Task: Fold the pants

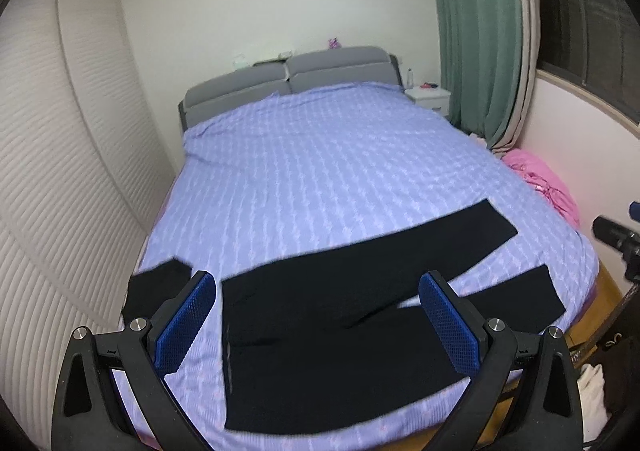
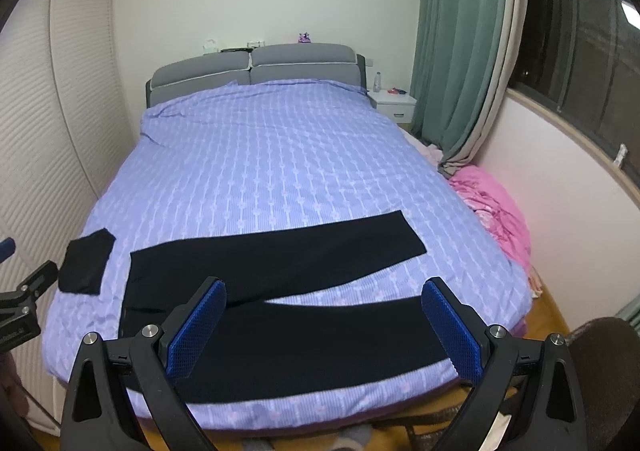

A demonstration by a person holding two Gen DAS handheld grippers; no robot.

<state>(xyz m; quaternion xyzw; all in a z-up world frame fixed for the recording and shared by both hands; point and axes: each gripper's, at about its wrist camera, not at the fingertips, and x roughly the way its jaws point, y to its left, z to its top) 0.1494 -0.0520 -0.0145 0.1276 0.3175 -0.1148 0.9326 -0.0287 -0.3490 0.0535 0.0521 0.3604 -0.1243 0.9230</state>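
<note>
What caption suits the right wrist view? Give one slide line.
Open right gripper above black pants spread flat, legs apart, on a purple-covered bed.

No legible text, label, brand, number or sign appears in either wrist view.

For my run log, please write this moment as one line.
stage: before first fold | pants: flat on bed, legs spread | left tool: open, empty | right tool: open, empty | small black cloth: beside waist
</note>
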